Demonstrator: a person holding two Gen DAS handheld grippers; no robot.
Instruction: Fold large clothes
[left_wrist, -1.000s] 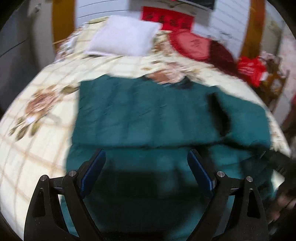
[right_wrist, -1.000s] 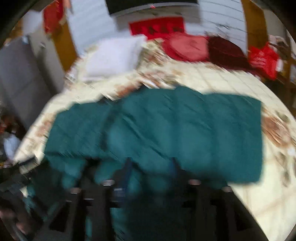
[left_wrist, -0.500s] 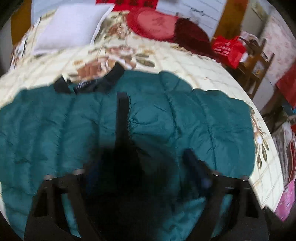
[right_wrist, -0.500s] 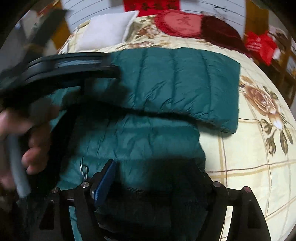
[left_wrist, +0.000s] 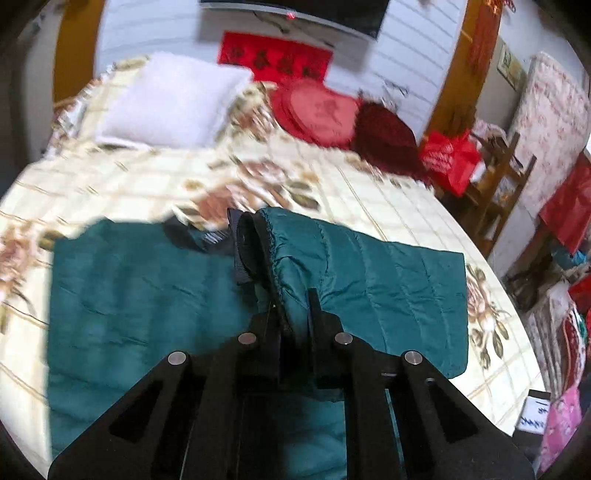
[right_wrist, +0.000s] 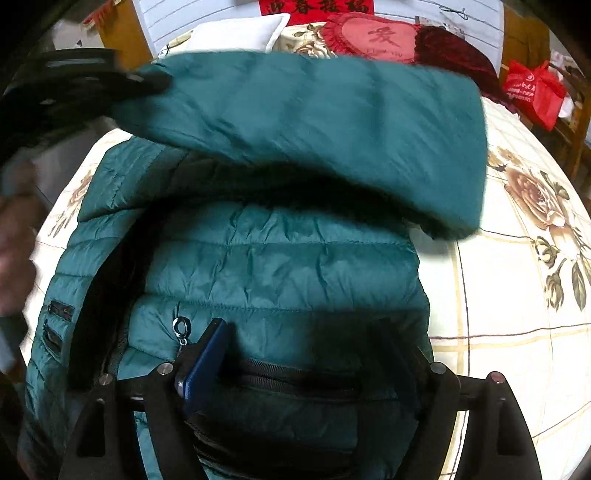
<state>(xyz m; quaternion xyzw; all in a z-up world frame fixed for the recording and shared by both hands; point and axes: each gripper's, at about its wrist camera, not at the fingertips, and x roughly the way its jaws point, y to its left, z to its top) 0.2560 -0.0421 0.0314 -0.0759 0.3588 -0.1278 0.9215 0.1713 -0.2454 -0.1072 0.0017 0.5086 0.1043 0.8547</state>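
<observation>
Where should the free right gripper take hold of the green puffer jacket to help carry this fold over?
Grip the hem band of the green puffer jacket, lying right between the open right gripper fingers. Come straight forward and down from the near side: that edge is flat and thin. The left gripper is shut on the lifted panel's edge.

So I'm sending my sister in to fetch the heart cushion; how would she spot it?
On the floral bed, look to the headboard end. The heart cushion lies right of the white pillow, against a dark red cushion. It alone is bright red and frilled.
</observation>
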